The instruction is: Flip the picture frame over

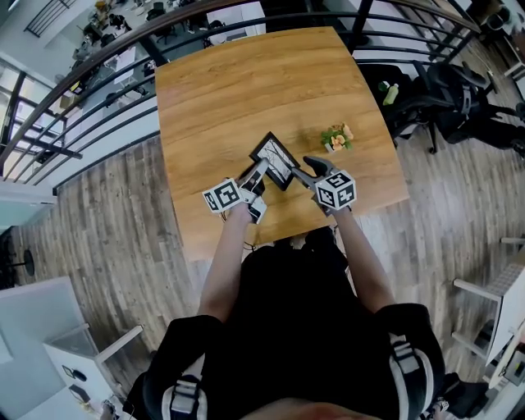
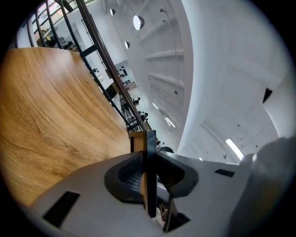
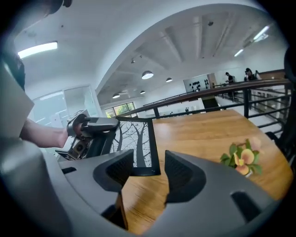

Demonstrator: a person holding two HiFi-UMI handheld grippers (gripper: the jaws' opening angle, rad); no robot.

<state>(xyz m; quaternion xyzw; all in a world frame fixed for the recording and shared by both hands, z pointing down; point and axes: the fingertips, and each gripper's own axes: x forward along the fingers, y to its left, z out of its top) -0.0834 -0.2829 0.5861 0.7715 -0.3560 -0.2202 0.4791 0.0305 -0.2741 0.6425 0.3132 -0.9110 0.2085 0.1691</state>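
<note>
Frame (image 1: 279, 156) corner inside left hand-held gripper (image 1: 260, 172)

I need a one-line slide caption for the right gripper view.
Right gripper, jaws open, faces the tree-print picture frame held by the left gripper; flowers stand on the wooden table.

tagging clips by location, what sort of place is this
Likely an open-plan office mezzanine: a wooden table beside a black railing overlooking desks below, with office chairs alongside.

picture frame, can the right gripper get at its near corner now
Probably yes: the right gripper is open and the picture frame has a corner just ahead of its jaws, nothing between; the left gripper grips another edge.
</note>
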